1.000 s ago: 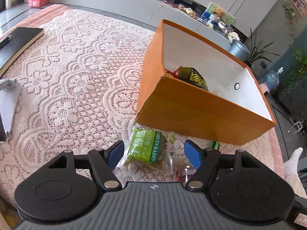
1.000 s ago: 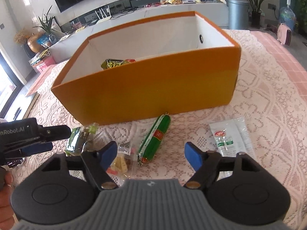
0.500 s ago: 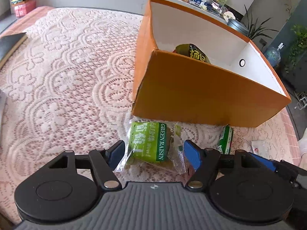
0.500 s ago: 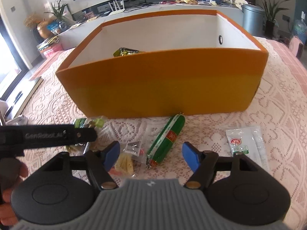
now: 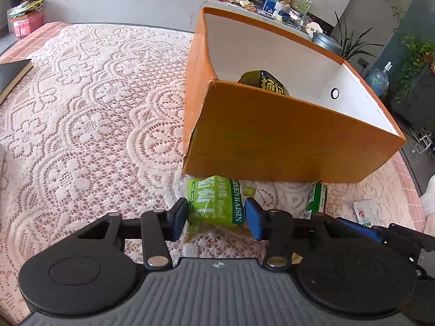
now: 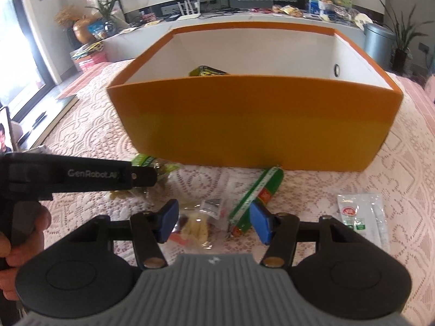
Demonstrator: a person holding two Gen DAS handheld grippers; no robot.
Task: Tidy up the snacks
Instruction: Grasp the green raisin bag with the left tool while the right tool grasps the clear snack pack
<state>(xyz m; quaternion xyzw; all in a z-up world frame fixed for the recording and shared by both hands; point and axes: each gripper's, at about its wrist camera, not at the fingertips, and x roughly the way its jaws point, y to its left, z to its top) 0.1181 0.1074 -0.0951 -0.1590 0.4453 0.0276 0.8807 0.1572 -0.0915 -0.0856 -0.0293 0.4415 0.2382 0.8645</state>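
Raisin bag (image 5: 214,203) lies by box (image 5: 272,141) on worktop, left tongs (image 5: 216,218) closing onto its sides. Right tongs (image 6: 214,221) narrowing, apart, over sausage (image 6: 255,198). We judge bag light, crinkly, slippery; grip mid-body.

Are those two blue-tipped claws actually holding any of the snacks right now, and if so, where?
The left gripper, just closing, pinches the green raisin packet across its two sides. The right gripper, also closing, straddles the clear yellow snack packet and green sausage stick, gripping neither.
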